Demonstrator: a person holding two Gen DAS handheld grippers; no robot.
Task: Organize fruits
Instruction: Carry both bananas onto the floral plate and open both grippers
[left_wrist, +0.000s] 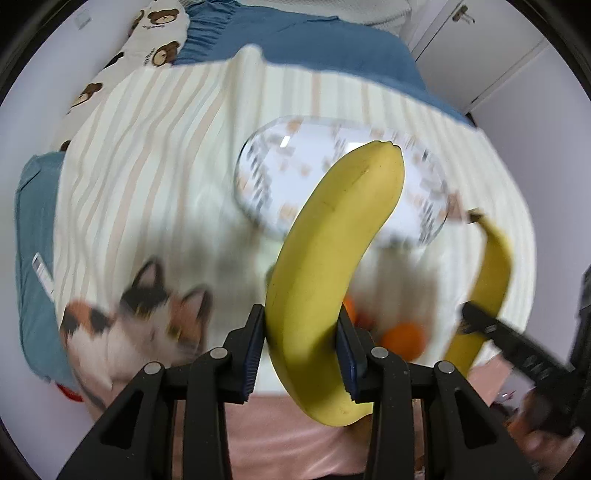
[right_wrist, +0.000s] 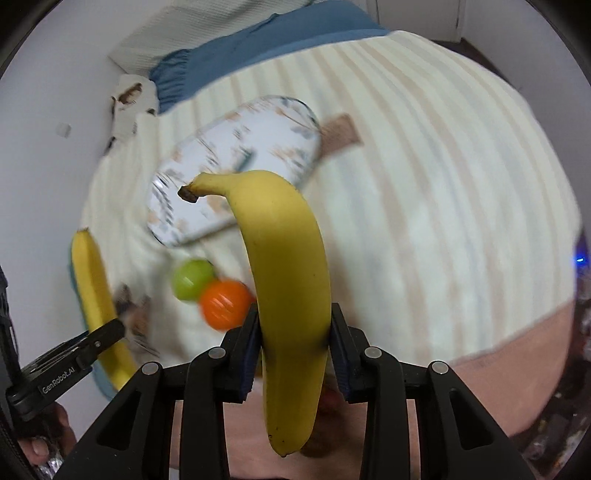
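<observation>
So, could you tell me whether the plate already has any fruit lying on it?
No, the plate is bare; the green fruit and orange fruit lie beside it on the cloth.

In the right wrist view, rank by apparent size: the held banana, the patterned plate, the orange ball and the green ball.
1. Held banana, nearest the camera.
2. Patterned plate.
3. Orange ball and green ball: alike, unranked.
</observation>
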